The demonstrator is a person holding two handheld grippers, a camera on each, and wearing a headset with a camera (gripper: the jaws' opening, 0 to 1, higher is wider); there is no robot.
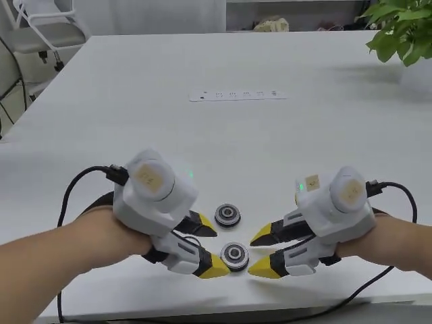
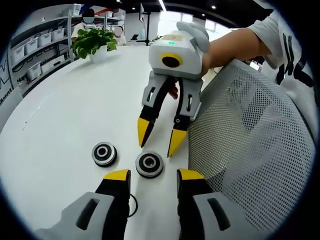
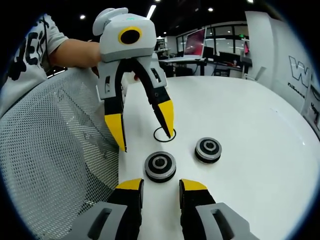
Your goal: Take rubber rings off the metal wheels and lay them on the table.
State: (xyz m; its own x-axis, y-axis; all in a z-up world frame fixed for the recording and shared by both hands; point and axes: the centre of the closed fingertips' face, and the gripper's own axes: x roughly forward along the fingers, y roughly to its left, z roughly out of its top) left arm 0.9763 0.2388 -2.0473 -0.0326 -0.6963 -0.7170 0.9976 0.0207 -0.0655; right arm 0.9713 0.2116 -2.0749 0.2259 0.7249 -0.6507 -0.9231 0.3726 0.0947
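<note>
A thin black rubber ring (image 3: 161,139) lies flat on the white table (image 1: 283,155), off any wheel. The right gripper view catches it right at one yellow jaw tip of the left gripper (image 3: 146,140); whether that tip touches it, I cannot tell.

The two metal wheels lie flat and close together near the table's front edge. The near wheel (image 1: 234,254) lies closest to the person, and the far wheel (image 1: 227,215) is just beyond it, with a gap between them. Each has a dark outer band around a bright hub. Whether that band is rubber is too small to tell.

In the head view the left gripper reaches in from the left with its jaws spread wide and nothing between them. One tip sits just beside the near wheel, the other just beside the far wheel. The right gripper (image 1: 254,253) faces it from the right. Its jaws are parted too, by a narrower gap, and they hold nothing; both tips point at the wheels, and the lower one is just beside the near wheel. In each gripper view the near wheel lies just ahead of the gap between that gripper's own jaws.

Black cables (image 1: 67,196) trail back from both grippers. Further up the table a white power strip (image 1: 236,95) lies flat. A leafy plant (image 1: 398,34) stands at the far right corner. A grey mesh chair back (image 2: 250,130) rises at the table's near edge.
</note>
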